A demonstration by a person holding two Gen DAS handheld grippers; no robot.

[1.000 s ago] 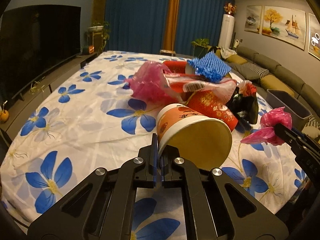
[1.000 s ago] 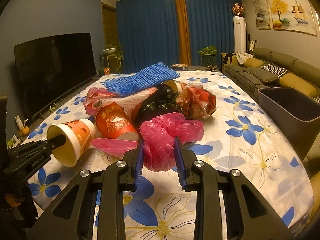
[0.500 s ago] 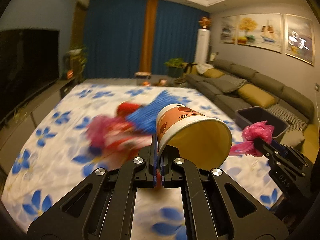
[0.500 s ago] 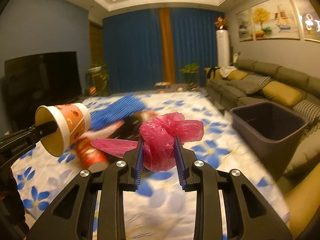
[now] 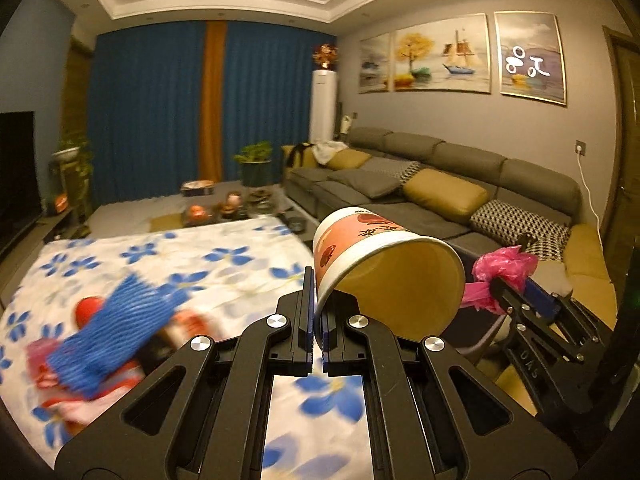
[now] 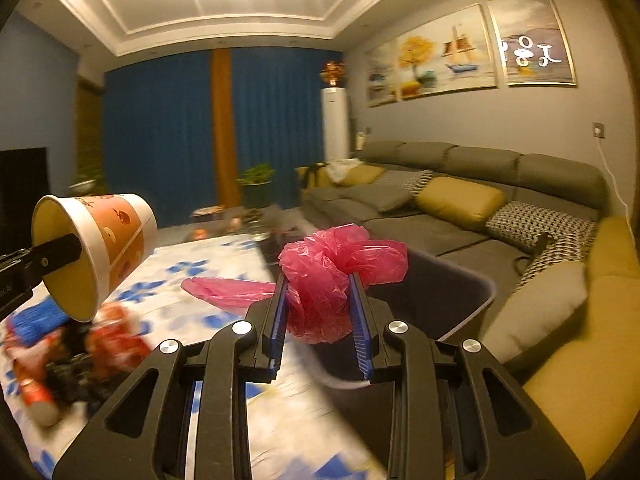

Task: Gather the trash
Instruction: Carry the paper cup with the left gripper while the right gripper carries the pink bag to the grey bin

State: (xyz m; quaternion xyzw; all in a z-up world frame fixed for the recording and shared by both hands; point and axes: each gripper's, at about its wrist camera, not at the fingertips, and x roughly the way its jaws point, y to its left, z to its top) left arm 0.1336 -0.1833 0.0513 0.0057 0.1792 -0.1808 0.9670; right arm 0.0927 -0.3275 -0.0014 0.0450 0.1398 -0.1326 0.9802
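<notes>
My left gripper [image 5: 317, 304] is shut on the rim of an orange-and-white paper cup [image 5: 372, 256], held on its side in the air with its mouth toward the camera. The right wrist view shows that cup [image 6: 100, 248] at the left, carried by the left gripper. My right gripper [image 6: 320, 312] is shut on a crumpled pink plastic bag [image 6: 340, 264], just over the near rim of a dark grey bin [image 6: 460, 300]. In the left wrist view the right gripper [image 5: 508, 286] with the pink bag [image 5: 502, 266] is at the right. The remaining trash pile [image 5: 104, 328] lies on the flowered cloth.
The table under the white cloth with blue flowers [image 5: 192, 256] ends at its right edge beside the bin. A long grey sofa with yellow cushions [image 6: 460, 200] runs along the right wall. Blue curtains [image 5: 160, 112], a potted plant [image 5: 254, 160] and a low table with small items stand at the back.
Both grippers have lifted off the table and swung right, carrying the cup and the pink bag. The trash pile has slid to the lower left, and the bin now sits right under the bag.
</notes>
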